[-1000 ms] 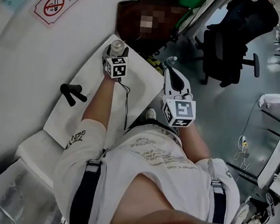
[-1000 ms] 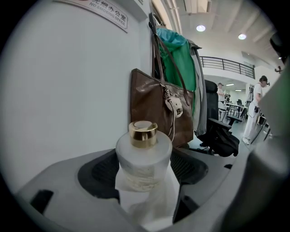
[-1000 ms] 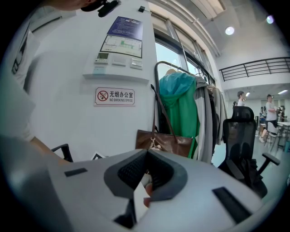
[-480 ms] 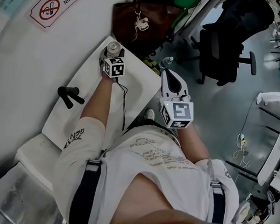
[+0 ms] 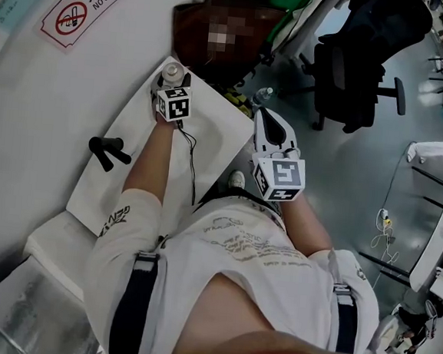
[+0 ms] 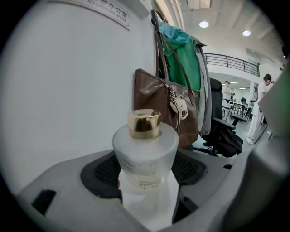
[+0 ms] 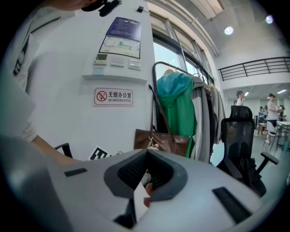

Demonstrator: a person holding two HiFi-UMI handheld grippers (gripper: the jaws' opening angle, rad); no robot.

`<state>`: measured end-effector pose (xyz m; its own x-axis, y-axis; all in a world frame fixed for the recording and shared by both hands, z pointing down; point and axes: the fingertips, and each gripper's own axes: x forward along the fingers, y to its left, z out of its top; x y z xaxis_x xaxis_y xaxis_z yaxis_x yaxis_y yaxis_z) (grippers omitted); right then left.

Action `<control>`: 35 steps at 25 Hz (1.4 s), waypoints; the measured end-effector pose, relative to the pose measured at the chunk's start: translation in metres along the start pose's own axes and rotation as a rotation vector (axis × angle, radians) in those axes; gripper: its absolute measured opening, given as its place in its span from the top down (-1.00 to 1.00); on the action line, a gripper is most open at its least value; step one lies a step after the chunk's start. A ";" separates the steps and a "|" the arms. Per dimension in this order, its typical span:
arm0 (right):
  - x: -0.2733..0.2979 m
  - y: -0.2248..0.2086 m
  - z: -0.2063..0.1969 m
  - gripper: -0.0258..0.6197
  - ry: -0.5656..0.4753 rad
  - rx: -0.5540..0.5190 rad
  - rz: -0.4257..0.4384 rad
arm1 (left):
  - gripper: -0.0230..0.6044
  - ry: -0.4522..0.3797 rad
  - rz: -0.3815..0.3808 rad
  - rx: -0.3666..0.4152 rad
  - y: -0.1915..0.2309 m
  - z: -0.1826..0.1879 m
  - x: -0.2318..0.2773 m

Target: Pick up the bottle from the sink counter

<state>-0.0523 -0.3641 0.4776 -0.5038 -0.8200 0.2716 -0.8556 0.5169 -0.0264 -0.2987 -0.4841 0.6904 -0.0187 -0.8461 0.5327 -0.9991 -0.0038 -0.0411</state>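
Left claw (image 5: 173,82) closed on the frosted, gold-capped bottle (image 5: 170,71) — bottle upright between the pads, at the far corner of the white tabletop (image 5: 210,125) along the white wall (image 5: 28,101), brown bag (image 6: 154,99) just beyond — right claw (image 5: 265,116) with jaws together, off the tabletop's edge above the grey floor (image 5: 361,169), near a black office chair (image 5: 355,61).

Frosted glass bottle (image 6: 145,158), glossy gold cap (image 6: 144,123)
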 end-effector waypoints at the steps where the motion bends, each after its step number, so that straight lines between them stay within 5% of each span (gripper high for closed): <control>1: 0.000 0.001 0.000 0.84 -0.002 0.000 0.005 | -0.17 -0.012 0.004 0.003 0.001 0.005 -0.004; 23: 0.010 0.020 0.042 0.84 -0.145 0.092 0.163 | -0.17 -0.104 0.050 -0.007 -0.028 0.098 -0.164; 35: 0.011 0.024 0.058 0.84 -0.188 0.069 0.210 | -0.17 -0.151 0.045 -0.027 -0.066 0.108 -0.236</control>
<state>-0.0853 -0.3744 0.4243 -0.6787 -0.7311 0.0702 -0.7328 0.6679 -0.1299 -0.2245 -0.3420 0.4759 -0.0596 -0.9157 0.3975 -0.9981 0.0485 -0.0379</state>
